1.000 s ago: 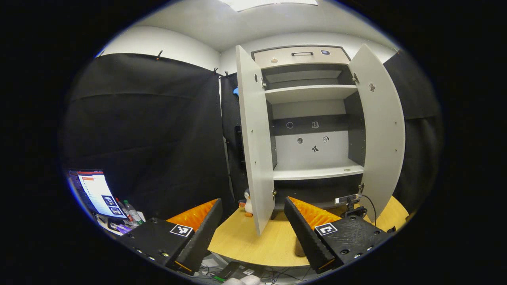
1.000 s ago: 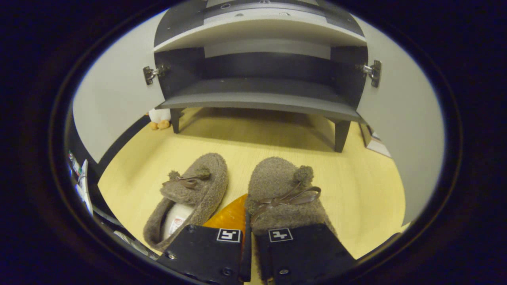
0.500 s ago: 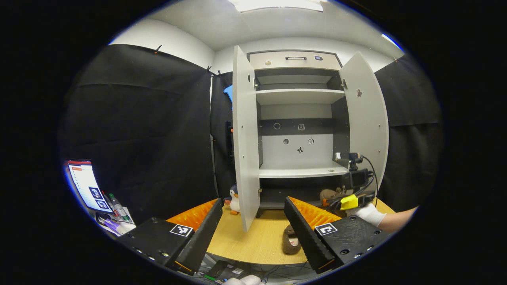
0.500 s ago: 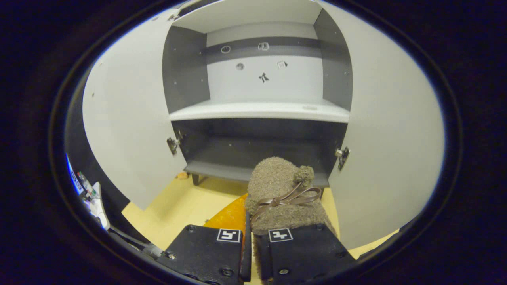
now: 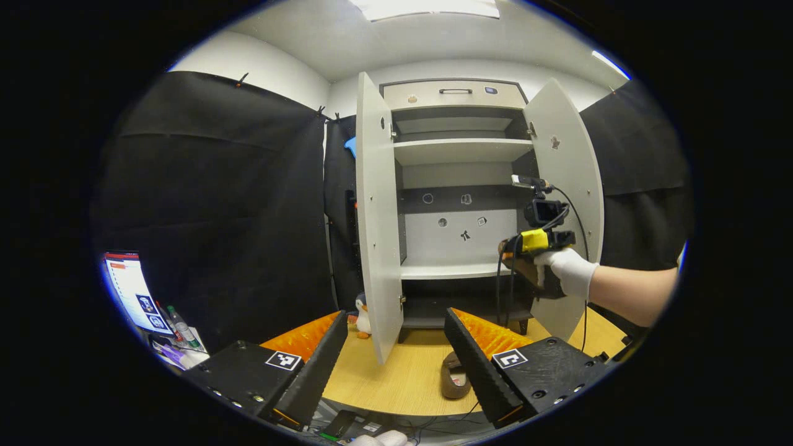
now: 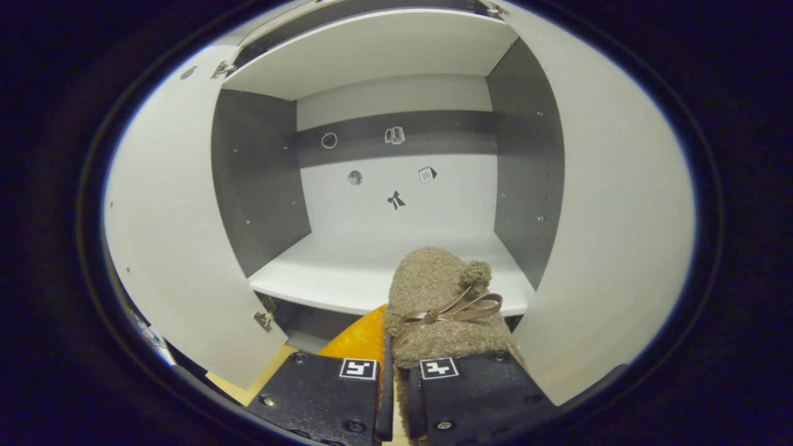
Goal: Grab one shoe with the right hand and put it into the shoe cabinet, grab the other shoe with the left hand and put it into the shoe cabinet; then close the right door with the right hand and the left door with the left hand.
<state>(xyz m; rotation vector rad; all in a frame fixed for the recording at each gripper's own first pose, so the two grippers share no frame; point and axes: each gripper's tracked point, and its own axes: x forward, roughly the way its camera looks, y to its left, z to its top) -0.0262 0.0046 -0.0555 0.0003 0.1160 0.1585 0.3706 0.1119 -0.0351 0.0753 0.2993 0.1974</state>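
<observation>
A brown fuzzy slipper with a bow hangs in my right gripper, which is shut on its side wall. It hovers just before the white middle shelf of the shoe cabinet. In the left gripper view a gloved hand holds that right gripper up at shelf height, between the open left door and the open right door. The other slipper lies on the wooden table. My left gripper hangs open above the table's near edge, with nothing in it.
A toy penguin stands on the table by the left door's foot. A lit monitor and bottles sit low at the left. The cabinet has a top drawer, an upper shelf and a dark bottom compartment.
My right gripper has lifted its slipper off the table, past the bottom compartment, up to the middle shelf. The other slipper stayed on the table. My left gripper stayed open and hardly moved.
</observation>
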